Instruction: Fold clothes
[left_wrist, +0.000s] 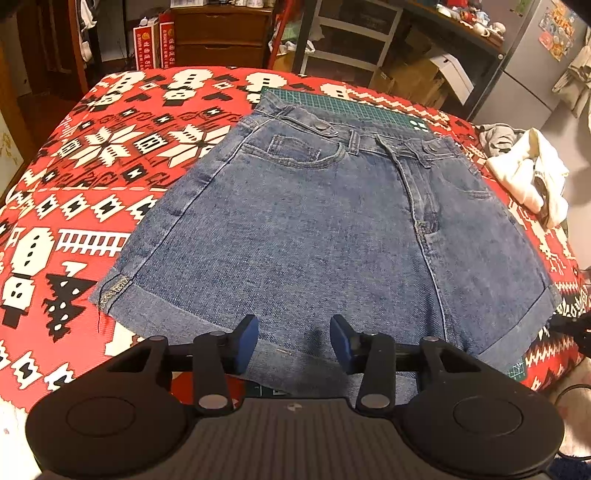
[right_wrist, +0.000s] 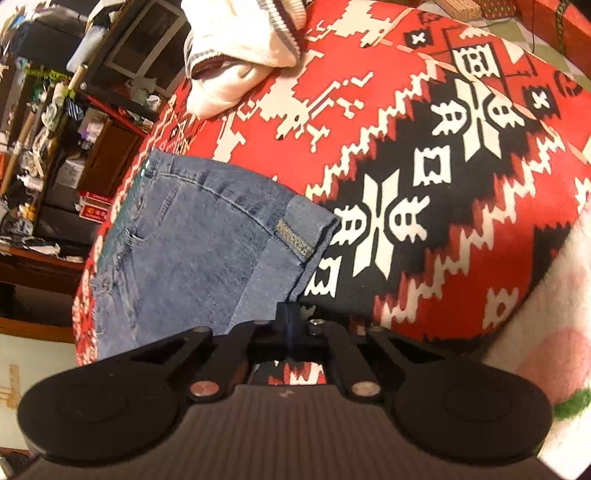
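A pair of blue denim shorts (left_wrist: 314, 229) lies flat, front side up, on a red patterned cloth (left_wrist: 110, 155), waistband at the far side and cuffed hems toward me. My left gripper (left_wrist: 294, 332) is open just above the near hem, at the middle of the left leg, with nothing between its blue pads. In the right wrist view the shorts (right_wrist: 207, 251) end in a cuffed hem corner. My right gripper (right_wrist: 290, 314) is shut right at that corner and seems to pinch the hem edge. It shows as a dark shape (left_wrist: 574, 326) at the right edge of the left wrist view.
A crumpled white garment (left_wrist: 528, 173) and a grey one (left_wrist: 498, 136) lie at the right of the bed. A green cutting mat (left_wrist: 343, 105) sticks out beyond the waistband. Shelves, boxes and a wooden cabinet (left_wrist: 221, 33) stand behind the bed.
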